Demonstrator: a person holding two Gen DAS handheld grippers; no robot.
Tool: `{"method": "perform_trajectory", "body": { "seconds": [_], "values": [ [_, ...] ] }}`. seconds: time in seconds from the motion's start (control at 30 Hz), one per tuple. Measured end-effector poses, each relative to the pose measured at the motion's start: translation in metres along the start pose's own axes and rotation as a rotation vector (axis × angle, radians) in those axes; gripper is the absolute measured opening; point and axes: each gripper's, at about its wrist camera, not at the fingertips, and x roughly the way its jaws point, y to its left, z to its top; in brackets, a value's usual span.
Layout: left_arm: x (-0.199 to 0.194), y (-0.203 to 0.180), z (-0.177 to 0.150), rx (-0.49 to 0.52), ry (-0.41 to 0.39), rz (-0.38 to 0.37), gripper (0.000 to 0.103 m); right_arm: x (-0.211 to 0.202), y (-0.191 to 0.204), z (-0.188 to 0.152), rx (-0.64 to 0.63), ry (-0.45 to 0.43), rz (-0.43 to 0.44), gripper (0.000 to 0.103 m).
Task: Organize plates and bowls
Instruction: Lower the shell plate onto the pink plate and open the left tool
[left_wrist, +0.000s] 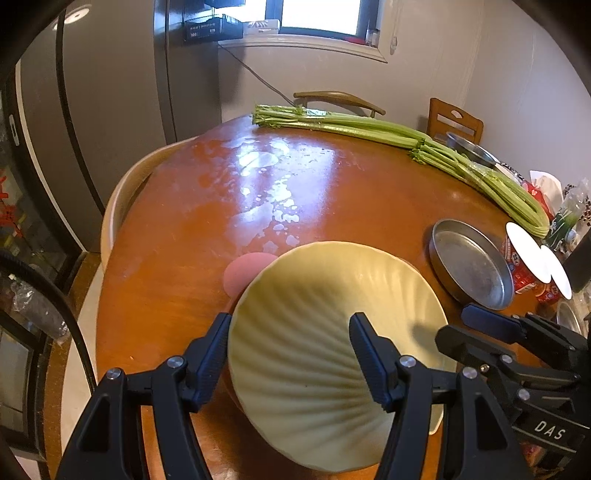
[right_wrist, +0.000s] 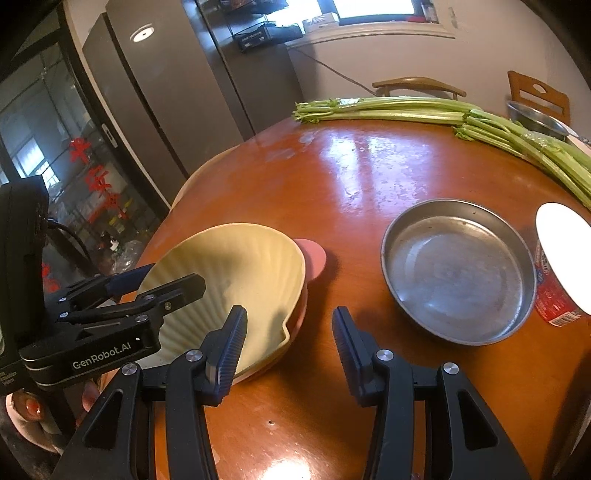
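A cream shell-shaped ribbed plate (left_wrist: 325, 332) rests on a pink dish (left_wrist: 245, 273) near the front of the round wooden table (left_wrist: 229, 192). My left gripper (left_wrist: 288, 354) is open, one finger left of the plate's rim and one over its inside. In the right wrist view the left gripper (right_wrist: 166, 280) reaches over the cream plate (right_wrist: 236, 273), with the pink dish (right_wrist: 314, 258) beneath. My right gripper (right_wrist: 288, 347) is open and empty, just right of the plate. A round metal pan (right_wrist: 458, 269) sits to the right; it also shows in the left wrist view (left_wrist: 471, 264).
Long celery bunches (left_wrist: 388, 136) lie along the table's far edge. A red tub with a white lid (right_wrist: 561, 251) stands right of the pan. A metal bowl (right_wrist: 535, 120) sits at the far right. Chairs, a fridge and a window wall stand beyond the table.
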Motion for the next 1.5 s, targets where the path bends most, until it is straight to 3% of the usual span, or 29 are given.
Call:
{"method": "perform_trajectory", "body": {
  "seconds": [0.7,1.5],
  "values": [
    [-0.026,-0.018,0.000,0.027,-0.060,0.072,0.070,-0.025,-0.007,-0.007,-0.007,-0.028,-0.002,0.053],
    [-0.060,-0.085,-0.002,0.118,-0.120,0.002,0.071,-0.099,-0.055,-0.017,0.059,-0.153,-0.059,0.054]
  ]
}}
